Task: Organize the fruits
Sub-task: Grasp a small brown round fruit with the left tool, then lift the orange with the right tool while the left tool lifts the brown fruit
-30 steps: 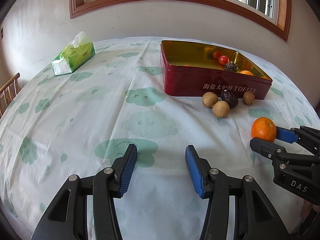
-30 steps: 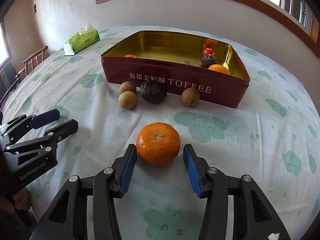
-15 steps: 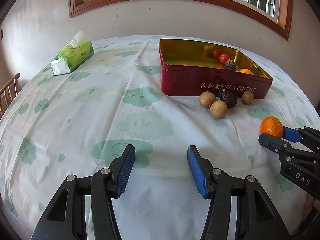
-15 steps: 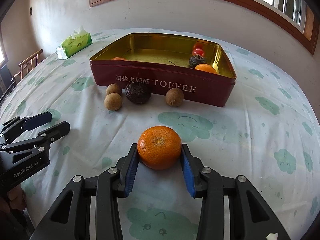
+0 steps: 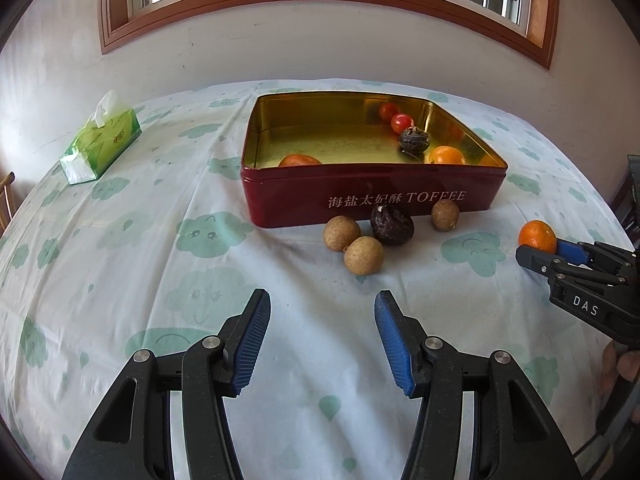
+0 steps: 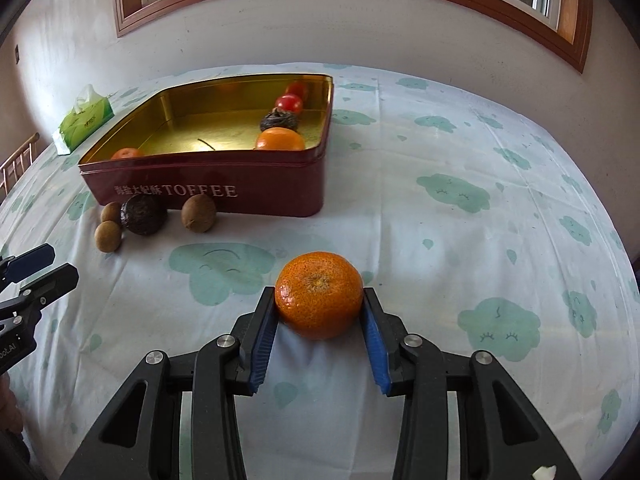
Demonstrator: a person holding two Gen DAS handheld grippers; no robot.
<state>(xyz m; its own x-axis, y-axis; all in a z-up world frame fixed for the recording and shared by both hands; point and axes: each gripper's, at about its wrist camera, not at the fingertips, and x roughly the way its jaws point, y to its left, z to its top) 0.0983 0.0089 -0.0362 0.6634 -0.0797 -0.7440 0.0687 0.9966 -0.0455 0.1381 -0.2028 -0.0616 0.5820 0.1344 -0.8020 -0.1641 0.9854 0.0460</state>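
Observation:
My right gripper is shut on an orange mandarin, both blue pads pressed against its sides just above the tablecloth. The same mandarin shows at the right edge of the left wrist view, in the right gripper. A red toffee tin with a gold inside holds two mandarins, a dark wrinkled fruit and two red tomatoes. Three brown longans and a dark passion fruit lie in front of the tin. My left gripper stands open over bare cloth, nothing between its fingers.
A green tissue box lies at the far left of the round table, which is covered by a white cloth with green cloud prints. A wall with a wood-framed window stands behind. A wooden chair back shows at the left edge.
My right gripper closed onto the mandarin and carried it right, away from the tin's front. My left gripper shifted so the tin and loose fruit now lie nearer straight ahead.

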